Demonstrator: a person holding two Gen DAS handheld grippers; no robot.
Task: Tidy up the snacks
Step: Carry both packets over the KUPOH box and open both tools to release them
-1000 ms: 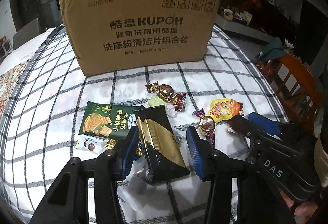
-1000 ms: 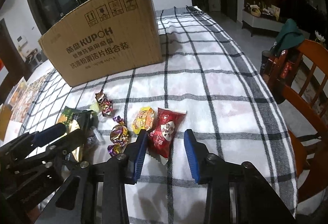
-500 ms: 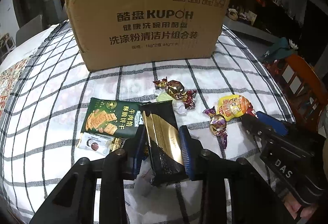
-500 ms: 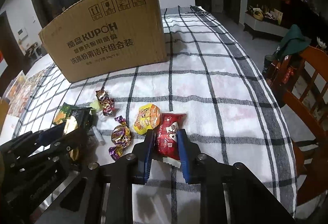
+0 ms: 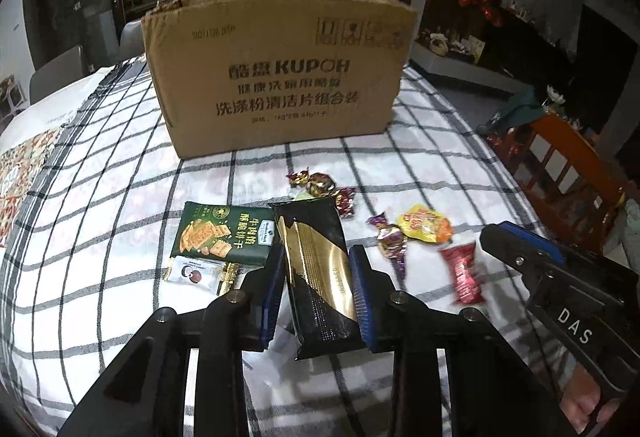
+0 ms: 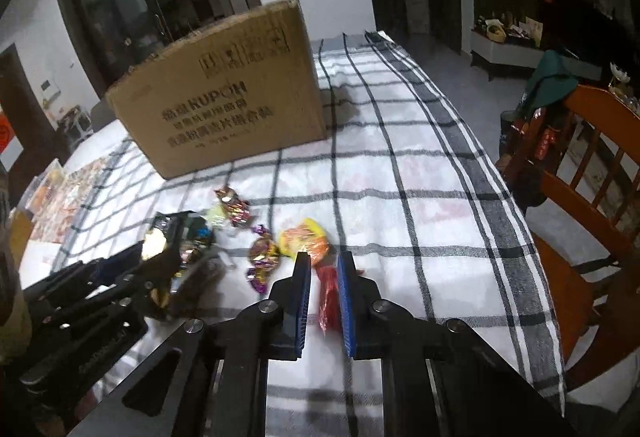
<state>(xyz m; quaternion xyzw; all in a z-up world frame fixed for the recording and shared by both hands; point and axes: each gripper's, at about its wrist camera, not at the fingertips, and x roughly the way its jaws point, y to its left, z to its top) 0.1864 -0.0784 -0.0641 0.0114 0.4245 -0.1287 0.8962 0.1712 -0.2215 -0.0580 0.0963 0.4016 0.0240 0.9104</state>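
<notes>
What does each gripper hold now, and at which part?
The left gripper clamps the black-and-gold packet by its long side edges, near the middle. The right gripper pinches the red packet across its flat faces.

From my right wrist view the red packet (image 6: 329,293) smears with blur, its print unreadable and its middle hidden between the pads. The box lettering (image 6: 216,117) is too soft to read. The black-gold packet (image 5: 316,273) covers whatever lies under it.

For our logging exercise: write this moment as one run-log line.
left hand-held gripper: shut on black-gold packet | right hand-held gripper: shut on red packet | cardboard box: behind, on checked cloth
</notes>
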